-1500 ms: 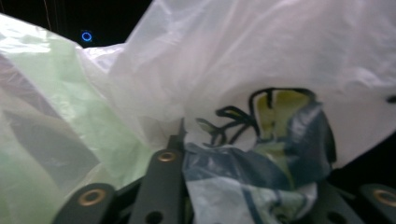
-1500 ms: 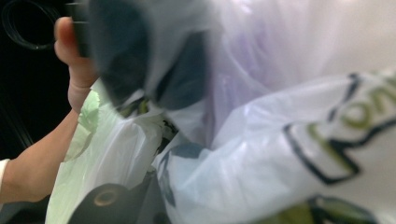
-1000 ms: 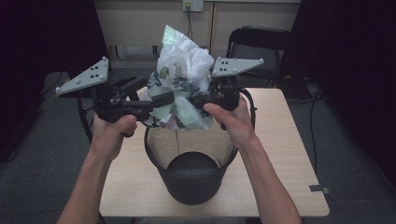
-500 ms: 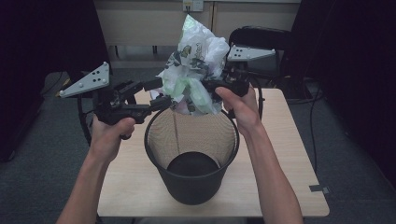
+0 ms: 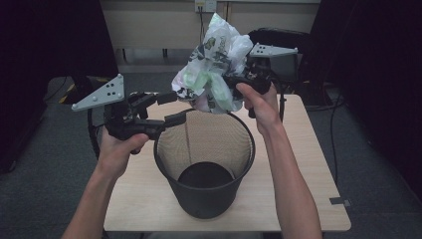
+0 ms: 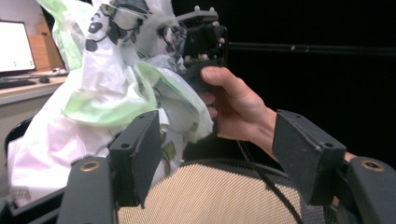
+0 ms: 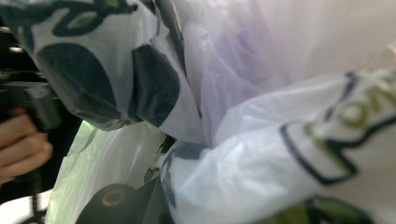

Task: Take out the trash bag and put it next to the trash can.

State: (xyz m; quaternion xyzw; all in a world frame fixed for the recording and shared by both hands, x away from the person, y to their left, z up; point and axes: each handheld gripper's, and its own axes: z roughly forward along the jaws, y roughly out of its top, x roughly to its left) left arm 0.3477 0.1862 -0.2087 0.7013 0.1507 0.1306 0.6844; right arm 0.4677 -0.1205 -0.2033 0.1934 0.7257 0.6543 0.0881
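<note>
A light wooden table point(image 5: 308, 164) is carrying a black mesh wastebasket point(image 5: 204, 164), which is standing upright near the middle, its open mouth facing up. Above the basket's far rim, a crumpled bundle of plastic bags point(image 5: 211, 64) is hanging in the air, white with dark and green print. The right gripper point(image 5: 234, 82) is clamping down on that bundle, jaws squeezed nearly together with the plastic bunched between them; in the right gripper view the bags point(image 7: 233, 116) are pressing right up against the lens. The left gripper point(image 5: 171, 107) is sitting at the basket's left rim, and its jaws have just been opening. They're standing apart with nothing between the pads. In the left gripper view the bundle point(image 6: 102, 88) is hanging just past the jaws, over the mesh rim point(image 6: 224, 186).
</note>
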